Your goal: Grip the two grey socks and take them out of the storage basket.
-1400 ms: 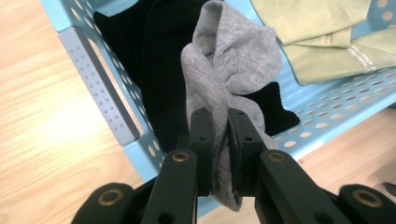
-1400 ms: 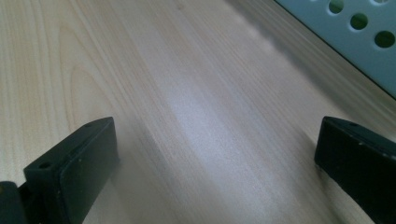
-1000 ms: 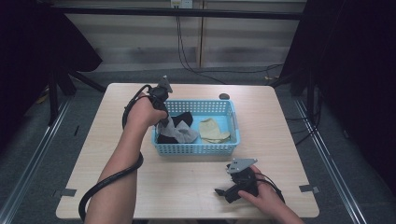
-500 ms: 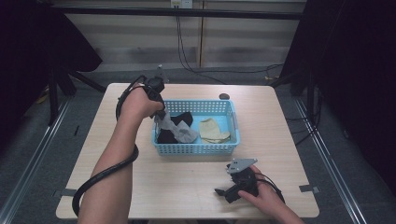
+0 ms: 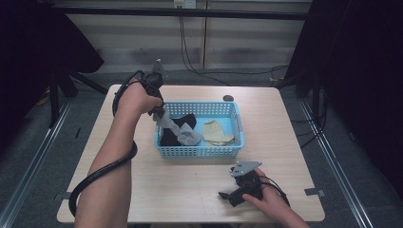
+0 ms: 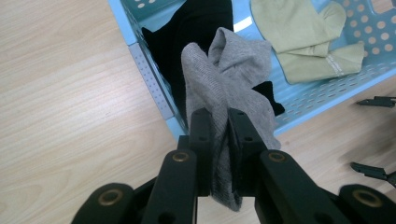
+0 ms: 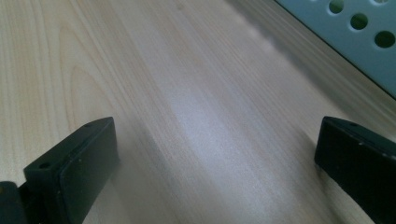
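Left gripper view: grey sock (image 6: pixel 224 88) pinched between left gripper (image 6: pixel 219 140) jaws.

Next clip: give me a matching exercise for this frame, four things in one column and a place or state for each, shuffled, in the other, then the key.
Things
1. grey sock
2. black sock
3. beige sock
4. right claw

Places or states
A. flat in the right half of the blue basket
B. open, low over the bare table
C. clamped in the left claw, hanging over the basket's left end
D. lying in the basket's left half under the lifted sock

Pairs: 1-C, 2-D, 3-A, 4-B
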`<act>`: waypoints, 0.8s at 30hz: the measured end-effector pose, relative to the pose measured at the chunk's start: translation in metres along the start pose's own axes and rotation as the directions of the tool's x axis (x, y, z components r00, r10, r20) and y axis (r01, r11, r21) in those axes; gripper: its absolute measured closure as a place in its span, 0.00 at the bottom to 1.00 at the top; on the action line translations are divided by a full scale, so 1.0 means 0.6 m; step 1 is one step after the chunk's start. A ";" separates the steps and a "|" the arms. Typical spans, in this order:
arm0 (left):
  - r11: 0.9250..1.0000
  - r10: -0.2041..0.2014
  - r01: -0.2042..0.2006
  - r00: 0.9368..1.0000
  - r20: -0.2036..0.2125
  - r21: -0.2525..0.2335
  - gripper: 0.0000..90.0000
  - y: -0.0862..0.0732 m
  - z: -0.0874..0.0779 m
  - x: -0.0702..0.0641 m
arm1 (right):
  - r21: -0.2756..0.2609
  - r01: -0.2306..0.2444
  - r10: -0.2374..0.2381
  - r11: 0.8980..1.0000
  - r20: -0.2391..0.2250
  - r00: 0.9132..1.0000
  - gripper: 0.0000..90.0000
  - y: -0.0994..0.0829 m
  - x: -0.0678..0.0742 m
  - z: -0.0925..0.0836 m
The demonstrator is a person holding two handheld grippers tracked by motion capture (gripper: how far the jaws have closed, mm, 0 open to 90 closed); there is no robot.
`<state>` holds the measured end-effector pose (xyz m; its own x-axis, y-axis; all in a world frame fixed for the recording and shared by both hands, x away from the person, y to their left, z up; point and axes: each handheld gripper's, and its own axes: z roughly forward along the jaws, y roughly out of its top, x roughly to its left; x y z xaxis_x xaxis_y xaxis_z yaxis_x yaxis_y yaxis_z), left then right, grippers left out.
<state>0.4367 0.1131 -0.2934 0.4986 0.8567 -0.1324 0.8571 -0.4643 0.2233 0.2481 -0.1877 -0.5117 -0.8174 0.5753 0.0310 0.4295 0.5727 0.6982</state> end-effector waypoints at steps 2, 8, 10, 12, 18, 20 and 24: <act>1.000 -0.001 0.001 1.000 -0.005 -0.004 0.91 -0.001 -0.005 0.002 | 0.000 0.000 0.000 1.000 0.000 1.000 0.00 0.000 0.000 0.000; 1.000 -0.019 0.019 1.000 -0.002 -0.012 0.91 -0.010 -0.017 0.011 | 0.000 0.000 0.000 1.000 0.000 1.000 0.00 0.000 0.000 0.000; 0.999 -0.032 0.032 0.999 -0.006 -0.017 0.91 -0.014 -0.022 0.014 | 0.000 -0.001 0.001 1.000 0.000 1.000 0.00 0.000 0.000 0.000; 0.999 -0.041 0.041 0.999 -0.006 -0.027 0.90 -0.016 -0.027 0.017 | 0.000 -0.001 0.001 1.000 -0.002 1.000 0.00 0.000 0.000 0.000; 0.998 -0.047 0.046 0.999 -0.011 -0.037 0.90 -0.024 -0.045 0.024 | 0.000 0.000 0.000 1.000 -0.003 1.000 0.00 0.000 0.000 0.000; 0.998 -0.050 0.050 0.999 -0.015 -0.041 0.90 -0.026 -0.050 0.026 | -0.001 0.000 0.000 1.000 -0.001 1.000 0.00 0.000 0.000 0.000; 0.996 -0.069 0.068 0.997 -0.021 -0.051 0.90 -0.034 -0.059 0.032 | -0.001 0.000 0.000 1.000 -0.002 1.000 0.00 0.000 0.000 0.000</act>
<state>0.4244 0.1471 -0.2664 0.4351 0.8914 -0.1272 0.8813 -0.3927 0.2628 0.2481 -0.1877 -0.5117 -0.8181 0.5742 0.0323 0.4293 0.5724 0.6986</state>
